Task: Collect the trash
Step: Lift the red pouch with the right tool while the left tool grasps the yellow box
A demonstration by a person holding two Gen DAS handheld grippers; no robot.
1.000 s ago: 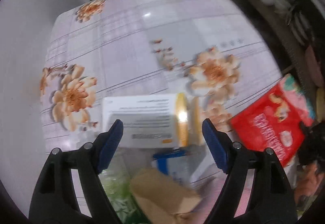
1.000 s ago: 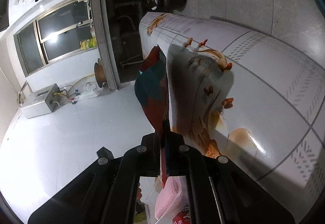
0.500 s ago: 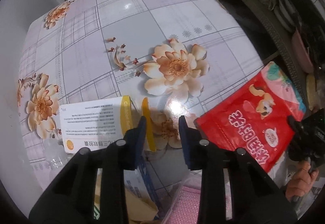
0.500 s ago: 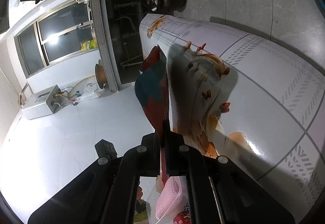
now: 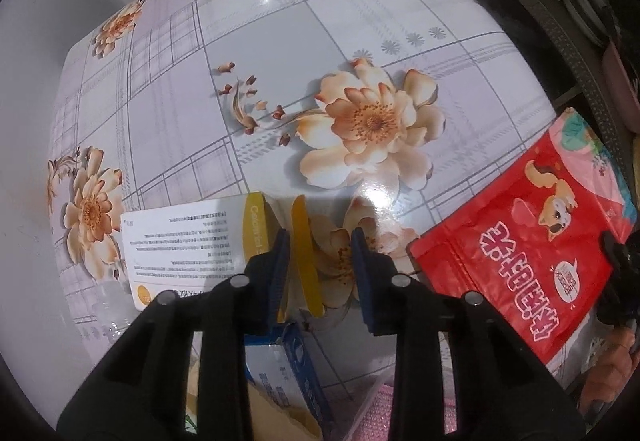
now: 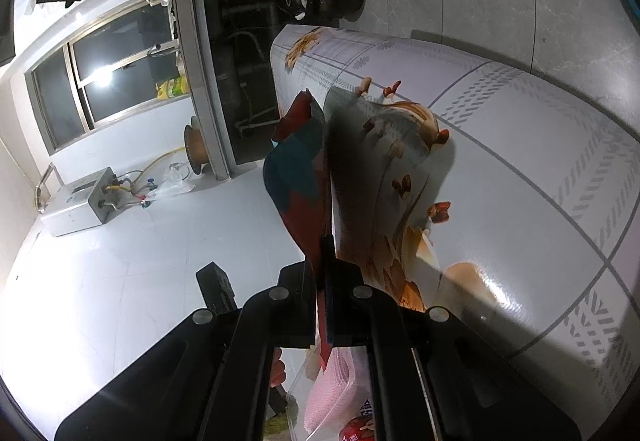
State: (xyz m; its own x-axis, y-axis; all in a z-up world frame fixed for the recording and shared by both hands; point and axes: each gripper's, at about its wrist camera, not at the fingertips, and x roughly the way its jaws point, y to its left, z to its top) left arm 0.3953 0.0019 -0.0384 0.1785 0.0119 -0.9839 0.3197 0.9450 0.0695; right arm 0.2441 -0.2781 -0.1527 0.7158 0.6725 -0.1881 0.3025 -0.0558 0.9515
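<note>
Surface [image 5: 280, 53] first: my right claw [image 6: 323, 305] clamps the red snack pouch [image 5: 532, 253] at its edge; my left claw [image 5: 320, 269], just narrowed, straddles the medicine box's [image 5: 188, 237] yellow flap [image 5: 305, 253] without pinching. I fear the flap bending away and slipping free.

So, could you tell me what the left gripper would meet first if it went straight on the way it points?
Probably the yellow flap between the left gripper's jaws, then the tablecloth; depth is unclear.
</note>
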